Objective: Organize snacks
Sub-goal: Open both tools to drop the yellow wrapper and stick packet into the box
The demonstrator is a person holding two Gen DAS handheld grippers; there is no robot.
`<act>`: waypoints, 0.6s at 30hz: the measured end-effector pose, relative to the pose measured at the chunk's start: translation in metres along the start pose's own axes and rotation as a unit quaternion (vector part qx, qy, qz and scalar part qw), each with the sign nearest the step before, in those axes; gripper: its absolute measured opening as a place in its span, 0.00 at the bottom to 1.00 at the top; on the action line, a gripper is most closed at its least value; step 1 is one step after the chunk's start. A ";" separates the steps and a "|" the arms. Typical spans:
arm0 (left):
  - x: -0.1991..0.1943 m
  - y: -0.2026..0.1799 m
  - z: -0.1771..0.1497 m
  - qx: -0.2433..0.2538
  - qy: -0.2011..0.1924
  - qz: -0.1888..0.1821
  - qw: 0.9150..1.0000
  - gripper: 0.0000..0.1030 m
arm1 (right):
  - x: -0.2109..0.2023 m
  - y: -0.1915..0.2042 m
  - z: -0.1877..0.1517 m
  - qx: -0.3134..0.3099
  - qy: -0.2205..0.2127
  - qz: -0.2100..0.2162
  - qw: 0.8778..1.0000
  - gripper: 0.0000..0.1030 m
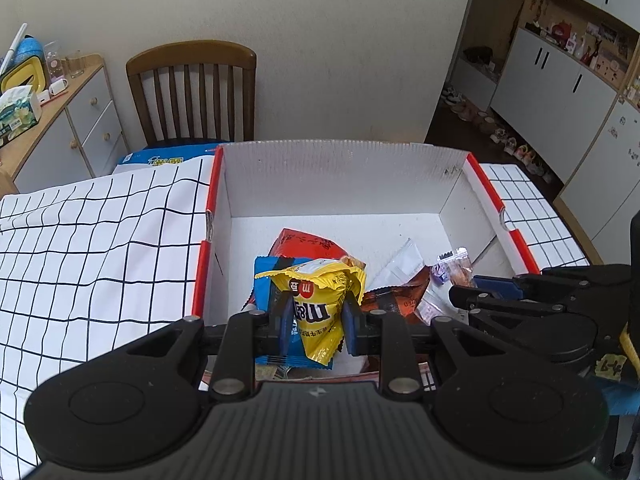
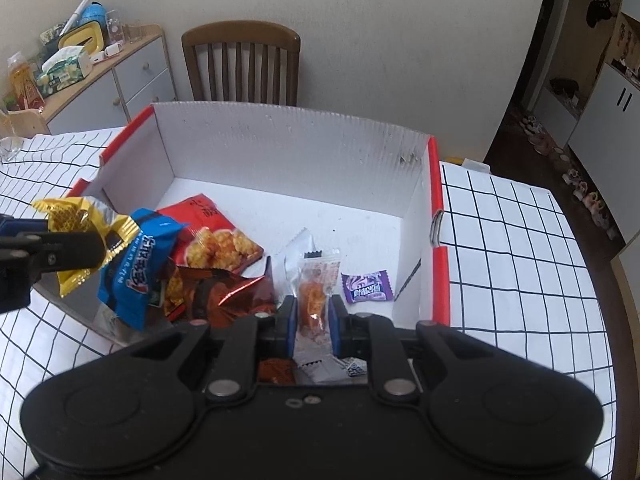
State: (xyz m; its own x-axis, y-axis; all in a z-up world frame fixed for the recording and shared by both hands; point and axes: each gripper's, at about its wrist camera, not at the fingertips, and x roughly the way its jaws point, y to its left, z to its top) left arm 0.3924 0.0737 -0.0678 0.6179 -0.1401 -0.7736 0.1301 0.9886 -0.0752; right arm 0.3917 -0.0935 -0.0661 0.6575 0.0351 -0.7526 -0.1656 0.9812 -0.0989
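**Snacks carried over the box, ready to drop**

Delivery is the step in hand. The left gripper [image 1: 316,316] has its fingers [image 1: 287,322] clamped on a yellow candy bag [image 1: 320,300], hanging above the near left part of the white box [image 1: 340,176]. The right gripper [image 2: 314,320] pinches a clear orange snack packet [image 2: 316,292] over the box's near right part. Next, I judge, each needs lowering and releasing among the packets already inside.

Wooden chair [image 1: 192,92] beside drawer cabinet [image 1: 76,128]
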 end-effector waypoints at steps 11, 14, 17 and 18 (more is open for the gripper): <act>0.018 -0.002 0.000 0.002 0.018 0.004 1.000 0.24 | 0.012 0.001 0.000 -0.002 0.017 0.008 1.000 0.19; 0.021 -0.004 0.000 0.005 0.022 0.002 1.000 0.24 | 0.012 0.001 -0.002 -0.001 0.019 0.012 1.000 0.20; 0.026 -0.006 -0.001 0.010 0.027 0.003 1.000 0.24 | 0.011 -0.001 -0.004 0.004 0.019 0.016 1.000 0.22; 0.027 -0.007 -0.001 0.012 0.029 0.003 1.000 0.24 | 0.010 -0.002 -0.004 0.005 0.018 0.015 1.000 0.22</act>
State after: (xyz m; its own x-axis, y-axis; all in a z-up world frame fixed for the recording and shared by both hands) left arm 0.4078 0.0634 -0.0888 0.5726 -0.1301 -0.8094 0.1453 0.9878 -0.0560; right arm 0.3955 -0.0959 -0.0764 0.6255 0.0572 -0.7781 -0.1775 0.9816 -0.0705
